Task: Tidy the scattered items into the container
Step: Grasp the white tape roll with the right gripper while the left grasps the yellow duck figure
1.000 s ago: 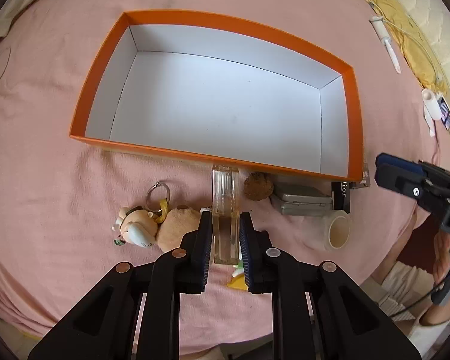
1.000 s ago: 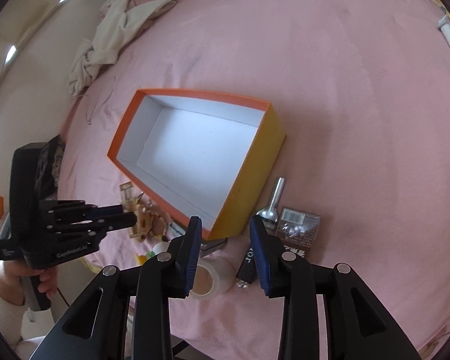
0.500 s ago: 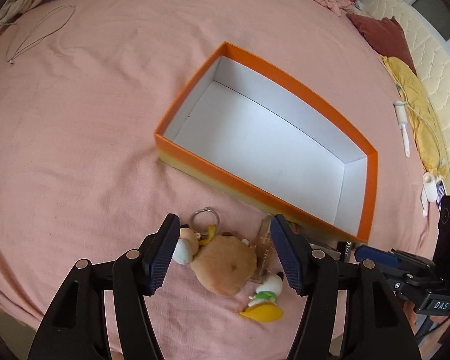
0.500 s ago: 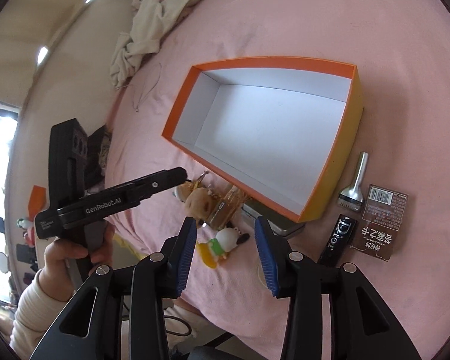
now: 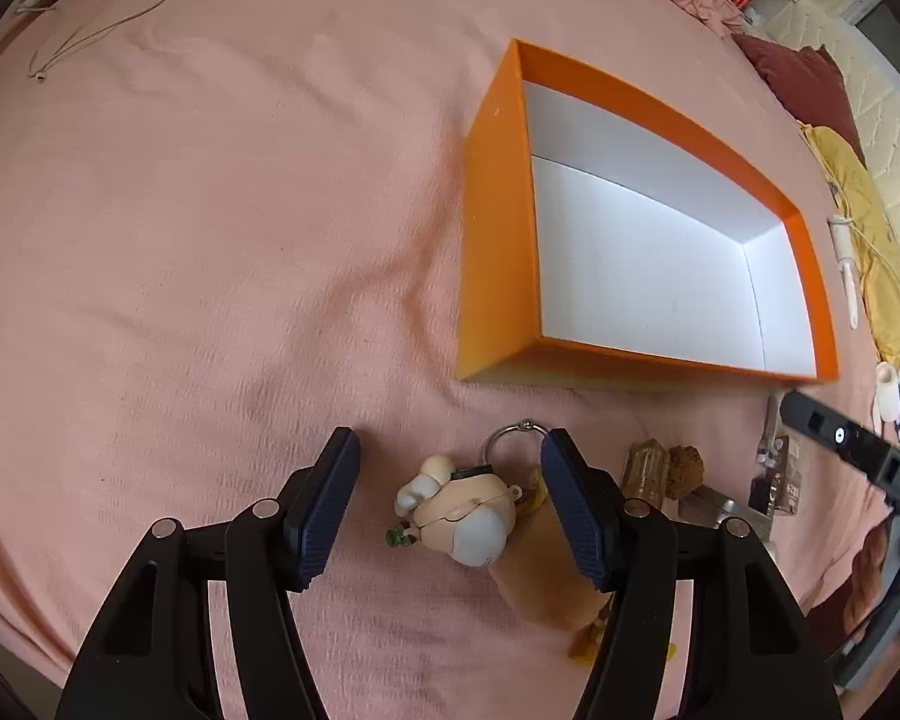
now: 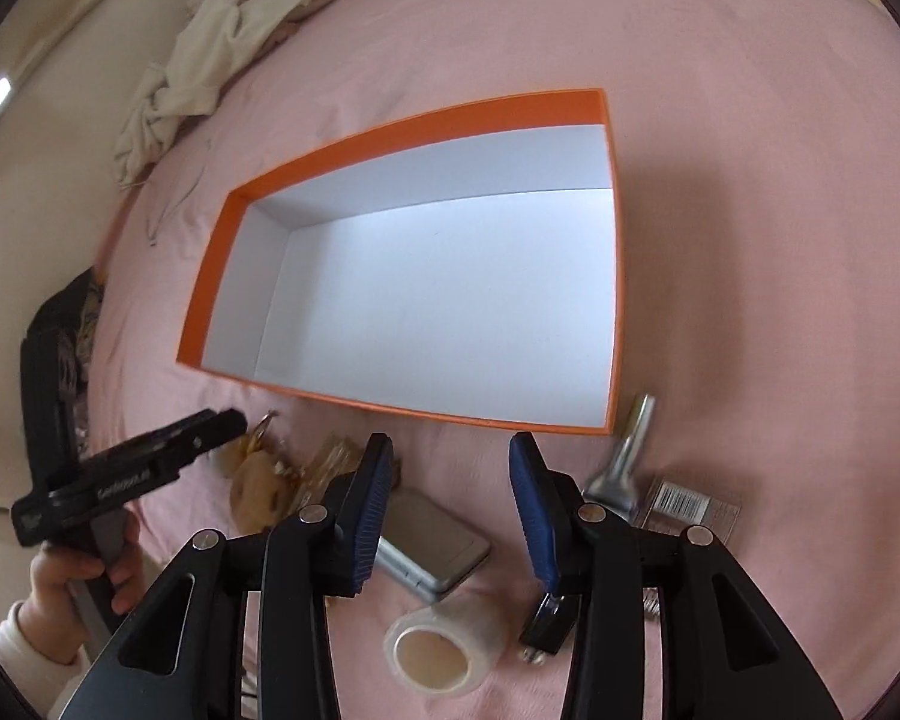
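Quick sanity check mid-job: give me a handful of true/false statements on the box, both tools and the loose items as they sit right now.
1. The orange box holds nothing. True.
2. The left tool is clamped on the clear bottle. False: it is open, its fingers either side of the toy keychain, gripping nothing.
3. The right tool is open. True.
4. The roll of clear tape lies inside the box. False: it lies on the pink blanket, outside the box.
5. The silver case is outside the box, near its front wall. True.
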Demonstrator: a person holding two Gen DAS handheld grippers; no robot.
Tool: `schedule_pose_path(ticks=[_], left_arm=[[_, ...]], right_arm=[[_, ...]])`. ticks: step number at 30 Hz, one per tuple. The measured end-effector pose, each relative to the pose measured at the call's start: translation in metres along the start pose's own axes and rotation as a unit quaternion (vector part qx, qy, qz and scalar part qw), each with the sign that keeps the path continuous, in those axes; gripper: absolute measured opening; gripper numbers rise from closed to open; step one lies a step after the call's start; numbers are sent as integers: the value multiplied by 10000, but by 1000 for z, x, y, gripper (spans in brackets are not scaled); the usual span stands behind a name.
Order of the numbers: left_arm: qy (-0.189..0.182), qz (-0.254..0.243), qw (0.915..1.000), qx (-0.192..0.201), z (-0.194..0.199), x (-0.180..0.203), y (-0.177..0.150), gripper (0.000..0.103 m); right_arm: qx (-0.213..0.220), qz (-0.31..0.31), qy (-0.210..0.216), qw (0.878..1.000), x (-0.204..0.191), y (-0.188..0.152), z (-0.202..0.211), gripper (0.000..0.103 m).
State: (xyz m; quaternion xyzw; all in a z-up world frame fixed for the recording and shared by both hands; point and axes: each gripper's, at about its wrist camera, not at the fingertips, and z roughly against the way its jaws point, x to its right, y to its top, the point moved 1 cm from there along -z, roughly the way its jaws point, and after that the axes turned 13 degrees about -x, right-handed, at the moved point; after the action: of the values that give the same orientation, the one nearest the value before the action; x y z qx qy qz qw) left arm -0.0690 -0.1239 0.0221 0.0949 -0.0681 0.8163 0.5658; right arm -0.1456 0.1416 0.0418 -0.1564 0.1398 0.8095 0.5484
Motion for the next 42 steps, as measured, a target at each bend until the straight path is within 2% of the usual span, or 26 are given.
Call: schedule_pose_path(ticks=[3,8,14,16,19,21,23,26,29,32,35,36,37,39,42], left_arm=[[4,-123,9999,51,-2,5,2,63],[205,-245,9994,161,-5,15,24,63],[495,-255,9977,397,-4,17,48,63],[512,-257,9976,377,-5,15,47,63],[308,-256,9986,332,0,12,29,63],[141,-314,9985,436,10,13,10,63],[-18,-310,9978,592,20,14,-13,63],[-123,-358,9970,673,28,22,-37,63],[-85,-464,9966,681,31,34,-55,63],[-83,-369,9960,811,35,27,-71,64],[96,-188,9961,860,26,25,-82,64],[201,-169,9957,889,23,25,-86,64],[332,-230,9948,940,19,25,-92,64],[558,-483,9916,1060,13,30,-104,64],[732,-1175,9835,1164,-2,45,-125,64]], right_arm=[[3,87,-61,9999,0,17,-6,40],[-61,256,-99,9996,-4,30,-16,40],[-56,263,-235,9994,-5,30,-23,40],[-5,221,-241,9995,-2,30,-23,40],[82,130,-261,9995,2,25,-23,40],[230,110,-188,9995,3,14,-16,40],[447,18,71,9990,7,0,-5,40],[831,-332,383,9952,16,-24,11,45],[1203,-673,228,9902,20,-49,17,46],[1644,-1111,75,9801,31,-83,20,47],[2032,-1526,-176,9670,42,-114,16,60],[2165,-1656,-335,9615,45,-124,14,60],[2311,-1742,-590,9554,44,-135,12,60],[2642,-1683,-833,9460,36,-156,10,60],[3106,-1160,-1015,9379,7,-183,1,60]])
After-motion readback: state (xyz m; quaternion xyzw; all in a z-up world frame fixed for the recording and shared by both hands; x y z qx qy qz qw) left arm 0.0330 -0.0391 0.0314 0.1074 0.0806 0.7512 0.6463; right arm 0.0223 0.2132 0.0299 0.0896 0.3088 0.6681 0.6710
